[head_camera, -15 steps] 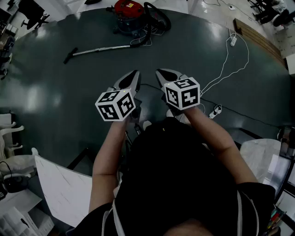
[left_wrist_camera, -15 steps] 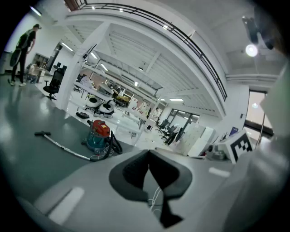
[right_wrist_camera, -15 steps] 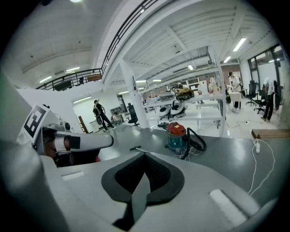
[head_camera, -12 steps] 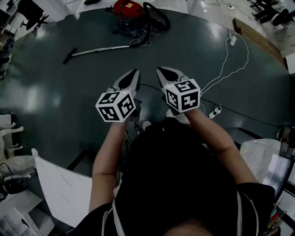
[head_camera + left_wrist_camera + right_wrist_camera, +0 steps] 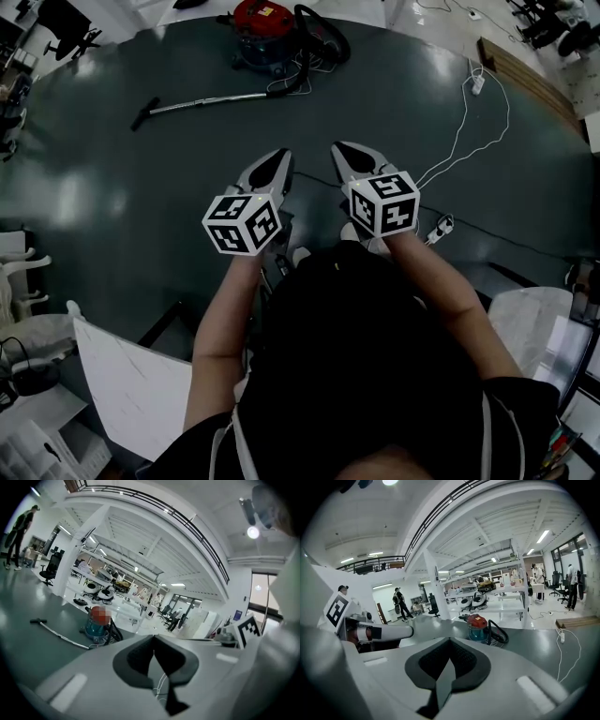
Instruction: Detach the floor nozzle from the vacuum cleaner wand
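Observation:
The red canister vacuum (image 5: 265,22) stands far off on the dark floor. Its metal wand (image 5: 211,98) lies flat to the left and ends in the black floor nozzle (image 5: 142,114), still joined to it. My left gripper (image 5: 281,156) and right gripper (image 5: 338,148) are held side by side in the air, well short of the wand, both shut and empty. In the left gripper view the vacuum (image 5: 99,624), the wand (image 5: 64,638) and the nozzle (image 5: 37,620) lie ahead to the left of the closed left gripper (image 5: 153,637). The right gripper (image 5: 450,640) looks toward the vacuum (image 5: 478,626).
A white cord (image 5: 472,117) runs across the floor at the right to a power strip (image 5: 439,225). White chairs (image 5: 19,272) and a white sheet (image 5: 131,384) lie at the lower left, wooden boards (image 5: 523,70) at the upper right. People stand far off among desks.
Both grippers sit slightly lower and further right in the head view. Their jaws stay closed, and the vacuum, wand and nozzle have not moved.

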{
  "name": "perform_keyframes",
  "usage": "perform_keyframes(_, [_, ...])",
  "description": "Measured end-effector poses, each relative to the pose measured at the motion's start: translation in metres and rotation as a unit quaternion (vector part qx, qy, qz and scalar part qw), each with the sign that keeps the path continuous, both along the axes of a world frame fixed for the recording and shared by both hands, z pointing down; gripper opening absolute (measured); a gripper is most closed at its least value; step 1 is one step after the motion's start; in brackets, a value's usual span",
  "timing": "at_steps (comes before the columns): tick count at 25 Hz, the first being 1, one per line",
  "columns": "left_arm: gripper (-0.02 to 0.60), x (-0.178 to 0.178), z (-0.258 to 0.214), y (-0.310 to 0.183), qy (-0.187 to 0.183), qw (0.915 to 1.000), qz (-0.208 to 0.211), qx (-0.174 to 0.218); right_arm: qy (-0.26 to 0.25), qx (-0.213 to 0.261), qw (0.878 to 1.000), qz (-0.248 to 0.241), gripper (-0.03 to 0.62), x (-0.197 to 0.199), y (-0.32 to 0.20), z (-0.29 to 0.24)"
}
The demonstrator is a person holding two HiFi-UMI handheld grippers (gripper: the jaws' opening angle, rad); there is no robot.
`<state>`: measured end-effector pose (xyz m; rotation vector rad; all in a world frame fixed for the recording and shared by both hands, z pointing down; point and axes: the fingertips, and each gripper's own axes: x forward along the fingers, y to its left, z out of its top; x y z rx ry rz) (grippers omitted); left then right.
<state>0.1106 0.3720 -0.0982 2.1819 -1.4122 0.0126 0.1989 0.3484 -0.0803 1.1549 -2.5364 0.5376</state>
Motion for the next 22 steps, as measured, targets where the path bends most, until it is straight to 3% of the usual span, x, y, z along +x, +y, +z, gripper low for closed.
perform_keyframes(5, [0.009,-0.010,0.005,0.011,-0.012,0.9999,0.004,-0.004,-0.013,-0.012,1.000,0.010,-0.005,-0.003,0.004,0.007])
perform_keyframes(14, [0.009,-0.061,0.019,0.035,-0.029,0.9991,-0.018,-0.026,-0.017,-0.018,0.999,0.042,-0.005,-0.014,0.015,0.028])
perform_keyframes(22, [0.009,-0.080,0.036,0.028,-0.015,0.9982,-0.042,-0.040,-0.010,0.003,1.000,0.022,-0.005,-0.023,0.003,0.030])
